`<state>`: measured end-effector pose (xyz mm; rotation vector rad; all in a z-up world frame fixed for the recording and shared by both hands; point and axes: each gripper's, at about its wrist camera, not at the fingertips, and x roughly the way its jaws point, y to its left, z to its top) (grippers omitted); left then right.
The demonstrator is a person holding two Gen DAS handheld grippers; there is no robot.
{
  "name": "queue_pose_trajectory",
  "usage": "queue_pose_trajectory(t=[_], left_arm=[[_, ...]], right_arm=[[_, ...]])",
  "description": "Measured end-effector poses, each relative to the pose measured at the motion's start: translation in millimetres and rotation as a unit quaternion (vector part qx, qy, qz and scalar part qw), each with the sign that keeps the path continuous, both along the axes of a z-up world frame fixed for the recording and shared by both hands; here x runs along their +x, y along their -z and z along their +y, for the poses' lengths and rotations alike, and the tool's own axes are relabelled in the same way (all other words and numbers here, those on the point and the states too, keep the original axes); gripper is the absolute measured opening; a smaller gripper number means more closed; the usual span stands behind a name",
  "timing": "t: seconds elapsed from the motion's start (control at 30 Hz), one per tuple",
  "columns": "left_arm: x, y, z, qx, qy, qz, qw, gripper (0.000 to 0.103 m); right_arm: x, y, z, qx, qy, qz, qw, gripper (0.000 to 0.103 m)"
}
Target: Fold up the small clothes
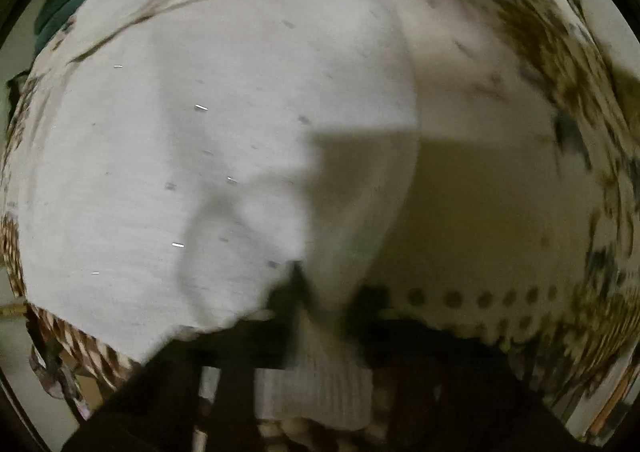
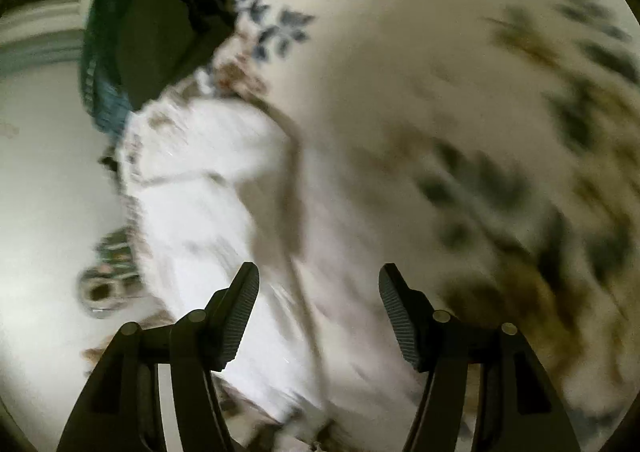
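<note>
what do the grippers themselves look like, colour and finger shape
In the right wrist view the right gripper is matte black plastic: two angular fingers with finely ribbed dark grey pads, joined by link arms with round pivot pins. No cables or markings show. The left gripper appears only as blurred black shapes behind white cloth.

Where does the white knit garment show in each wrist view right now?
Left wrist: the white knit garment fills the left and centre, its ribbed hem pinched at bottom centre.
Right wrist: it lies blurred, left of centre.
Shared landmark: the dark green folded cloth, upper left in both.
</note>
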<state>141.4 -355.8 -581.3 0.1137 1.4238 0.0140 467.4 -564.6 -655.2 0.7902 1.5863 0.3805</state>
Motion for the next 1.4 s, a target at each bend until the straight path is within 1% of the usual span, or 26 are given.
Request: queue_pose_trajectory(t=[0.1,0.2,0.23,0.27,0.3,0.33,0.37,0.4,0.5,0.6,0.67,0.7,0.77,0.83,0.87,0.9,0.93,0.97,1.0,1.07,1.13,1.17,1.2,1.27,1.33,1.4], left_arm=[[2.0,-18.1,12.8,-0.011,-0.014,-0.022,0.9996,0.009],[2.1,-37.7,25.4,-0.021,-0.020,-0.036,0.9990,0.008],[2.1,-43.9,29.7,-0.023,-0.023,-0.040,0.9987,0.008],[2.5,-50.6,34.4,-0.024,-0.027,-0.044,0.9984,0.008],[3.0,-60.4,41.1,-0.030,-0.034,-0.047,0.9979,0.008],[1.9,-68.0,42.4,-0.033,-0.039,-0.050,0.9974,0.008],[2.5,-77.6,50.9,-0.036,-0.046,-0.056,0.9968,0.008],[-4.9,-84.3,54.5,-0.040,-0.051,-0.060,0.9961,0.008],[-8.5,-105.2,73.0,-0.053,-0.073,-0.075,0.9931,0.008],[-7.9,-124.2,110.2,-0.080,-0.109,-0.087,0.9870,0.008],[-7.5,-133.1,139.0,-0.100,-0.137,-0.090,0.9814,0.008],[-7.9,-136.1,160.1,-0.113,-0.154,-0.091,0.9773,0.008],[-8.9,-137.2,188.7,-0.128,-0.182,-0.095,0.9703,0.008],[-13.8,-133.0,226.7,-0.149,-0.217,-0.096,0.9601,0.008],[-18.9,-128.5,243.6,-0.164,-0.237,-0.095,0.9529,0.008],[-20.8,-124.9,254.3,-0.176,-0.249,-0.093,0.9479,0.008],[-23.6,-117.1,272.3,-0.191,-0.266,-0.086,0.9408,0.008],[-26.0,-108.0,290.6,-0.212,-0.281,-0.077,0.9329,0.008],[-28.0,-102.1,303.7,-0.227,-0.291,-0.070,0.9267,0.008],[-32.3,-88.3,337.8,-0.256,-0.317,-0.066,0.9111,0.008],[-35.9,-81.7,359.7,-0.273,-0.329,-0.064,0.9019,0.008],[-36.7,-79.1,370.3,-0.278,-0.334,-0.064,0.8985,0.008],[-37.9,-74.8,383.7,-0.283,-0.336,-0.063,0.8963,0.008],[-40.6,-68.8,399.6,-0.284,-0.338,-0.060,0.8951,0.008],[-42.3,-57.4,420.8,-0.289,-0.342,-0.054,0.8926,0.008],[-43.7,-46.9,430.7,-0.298,-0.344,-0.048,0.8891,0.008]], right_arm=[[38.5,29.3,19.1,0.017,0.002,0.018,1.000,0.064],[59.4,50.2,37.7,0.026,-0.005,0.036,0.999,0.064],[63.1,53.3,44.8,0.033,-0.006,0.038,0.999,0.060],[65.2,53.8,49.7,0.037,-0.008,0.039,0.999,0.042],[67.4,53.1,55.7,0.034,-0.013,0.038,0.999,0.029],[68.4,49.8,60.3,0.023,-0.013,0.033,0.999,0.012],[68.8,44.1,64.2,0.008,-0.011,0.028,1.000,0.010],[69.9,35.9,68.7,-0.006,-0.011,0.022,1.000,0.010],[72.2,3.7,83.3,-0.024,-0.012,0.007,1.000,0.009],[80.3,-41.9,108.8,-0.043,-0.036,-0.011,0.998,0.009],[91.4,-75.0,138.1,-0.066,-0.057,-0.023,0.996,0.008],[94.2,-85.8,147.0,-0.072,-0.063,-0.025,0.995,0.008],[104.5,-107.4,181.1,-0.087,-0.079,-0.027,0.993,0.008],[117.6,-124.6,222.2,-0.100,-0.097,-0.034,0.990,0.008],[122.7,-131.1,244.8,-0.109,-0.108,-0.039,0.987,0.008],[127.0,-135.3,264.0,-0.118,-0.116,-0.044,0.985,0.008],[133.9,-136.4,292.2,-0.125,-0.122,-0.046,0.983,0.008],[137.5,-136.6,310.3,-0.128,-0.130,-0.046,0.982,0.008],[141.5,-135.1,336.8,-0.134,-0.141,-0.047,0.980,0.008],[150.2,-125.6,393.0,-0.155,-0.162,-0.051,0.973,0.008],[155.3,-112.3,444.6,-0.181,-0.184,-0.056,0.964,0.008],[158.3,-103.2,474.9,-0.197,-0.197,-0.057,0.959,0.008],[156.1,-95.2,488.2,-0.205,-0.205,-0.056,0.955,0.008],[157.5,-77.6,524.1,-0.224,-0.214,-0.051,0.949,0.008],[155.0,-61.8,552.2,-0.241,-0.222,-0.048,0.943,0.008],[151.3,-48.1,574.3,-0.265,-0.235,-0.051,0.934,0.008]])
